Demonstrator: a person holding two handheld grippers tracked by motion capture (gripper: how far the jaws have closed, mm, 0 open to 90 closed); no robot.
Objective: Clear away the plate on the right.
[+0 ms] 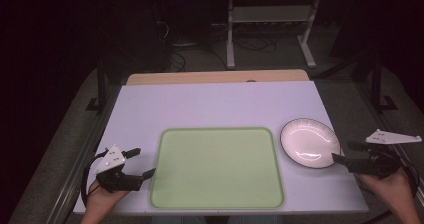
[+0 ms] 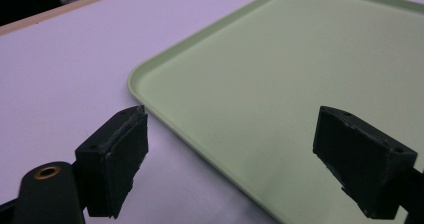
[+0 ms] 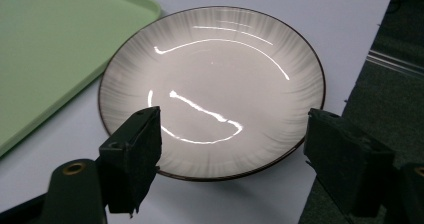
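Observation:
A white plate (image 1: 310, 143) with a thin dark rim sits empty near the table's right edge, just right of a pale green tray (image 1: 217, 166). My right gripper (image 1: 343, 152) is at the plate's right side, open. In the right gripper view, the right gripper (image 3: 232, 134) has its jaws wide either side of the near part of the plate (image 3: 215, 59), with neither pad pressing on it. My left gripper (image 1: 143, 163) is open at the tray's left edge. In the left gripper view, the left gripper (image 2: 235, 149) straddles the tray (image 2: 280, 84) corner, holding nothing.
The white tabletop (image 1: 215, 104) ends close to the plate on the right, with grey carpet (image 3: 395, 84) below that edge. A wooden strip (image 1: 215, 77) runs along the far edge. White desk legs (image 1: 230, 34) stand on the floor beyond.

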